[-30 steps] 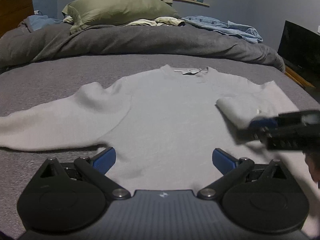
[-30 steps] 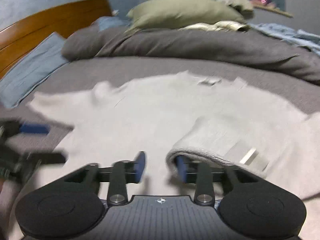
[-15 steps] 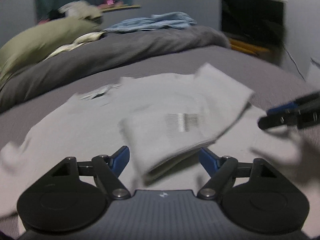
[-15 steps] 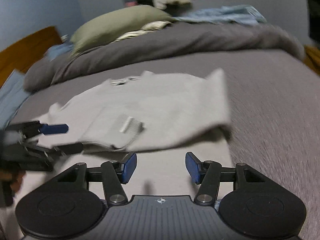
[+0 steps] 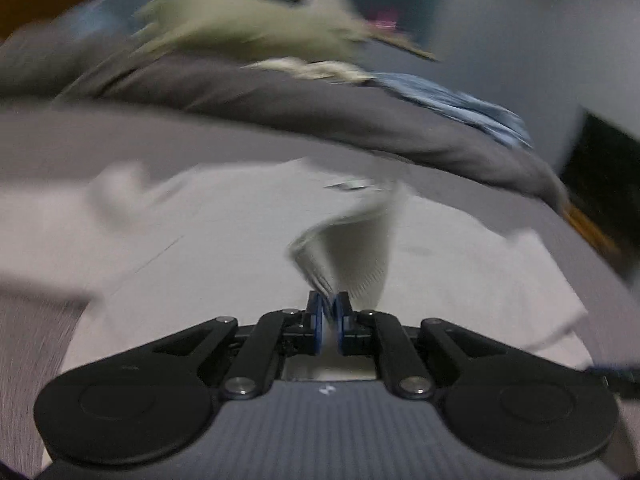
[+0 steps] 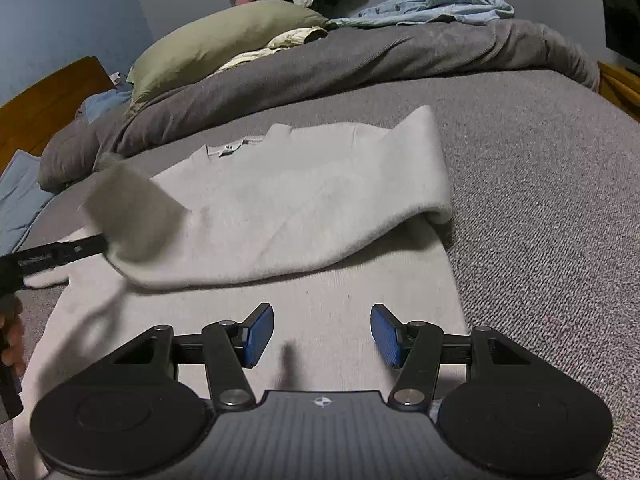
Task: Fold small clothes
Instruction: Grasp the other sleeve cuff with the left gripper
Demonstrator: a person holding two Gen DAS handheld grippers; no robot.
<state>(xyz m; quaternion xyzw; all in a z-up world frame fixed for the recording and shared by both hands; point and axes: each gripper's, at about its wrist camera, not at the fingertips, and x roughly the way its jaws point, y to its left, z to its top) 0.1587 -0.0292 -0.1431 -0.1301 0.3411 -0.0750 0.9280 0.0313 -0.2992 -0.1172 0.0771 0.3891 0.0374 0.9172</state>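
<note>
While the left gripper pinches the soft knit sweater's ribbed cuff, right gripper fingers gape wide.

Dim, even room light; one view smeared, the other mostly sharp.

The left wrist view is heavily motion-blurred: the green pillow and everything around it streak sideways. The right wrist view is crisp around the pillow, except a blurred flap of the sweater below and left of it. Soft shadows lie under the sweater's folded sleeve. Fisheye bending curves both views' edges, with dark corners.
</note>
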